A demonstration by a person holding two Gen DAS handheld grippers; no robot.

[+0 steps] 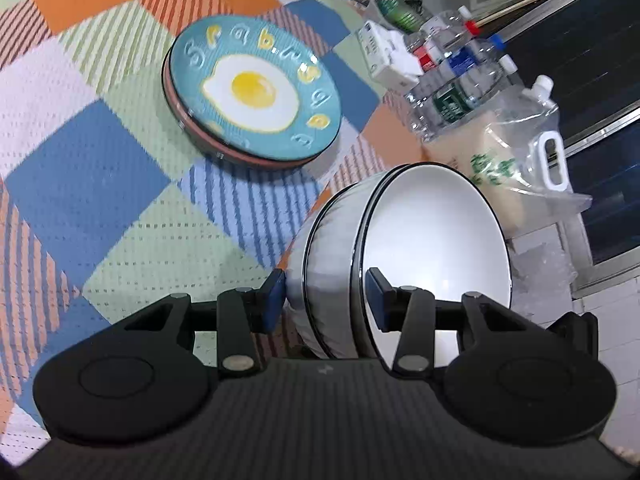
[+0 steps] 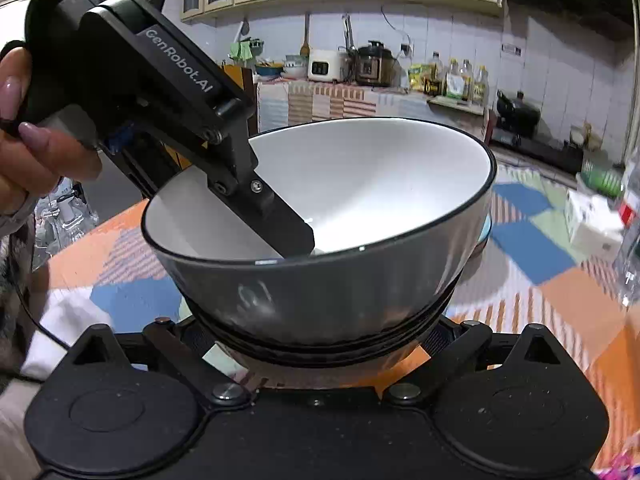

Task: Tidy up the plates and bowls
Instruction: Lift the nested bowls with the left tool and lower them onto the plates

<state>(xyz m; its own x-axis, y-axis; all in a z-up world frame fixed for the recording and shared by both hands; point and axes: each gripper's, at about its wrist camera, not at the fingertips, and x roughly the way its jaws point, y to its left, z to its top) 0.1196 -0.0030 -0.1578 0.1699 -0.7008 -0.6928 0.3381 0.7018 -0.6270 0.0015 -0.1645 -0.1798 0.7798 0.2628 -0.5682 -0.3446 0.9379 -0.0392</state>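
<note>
Two nested bowls (image 1: pixel 432 232), grey outside, white inside and black-rimmed, hang tilted above the checked tablecloth (image 1: pixel 100 180). My left gripper (image 1: pixel 326 296) is shut on their rims, one blue pad outside and the other inside the top bowl. In the right wrist view the same bowls (image 2: pixel 360 184) fill the middle. The left gripper's finger (image 2: pixel 280 220) reaches into them from the upper left, held by a person's hand (image 2: pixel 36 152). My right gripper (image 2: pixel 316 332) clasps the lower part of the stack from both sides, its pads hidden by the bowls. A teal fried-egg plate (image 1: pixel 252 92) lies on a brown plate (image 1: pixel 224 152).
Plastic water bottles (image 1: pixel 460 80), a white box (image 1: pixel 384 56) and a clear bag with a carton (image 1: pixel 520 152) crowd the table's right edge. The right wrist view shows that white box (image 2: pixel 592 224), a bottle (image 2: pixel 632 240) and a far kitchen counter (image 2: pixel 360 96) with appliances.
</note>
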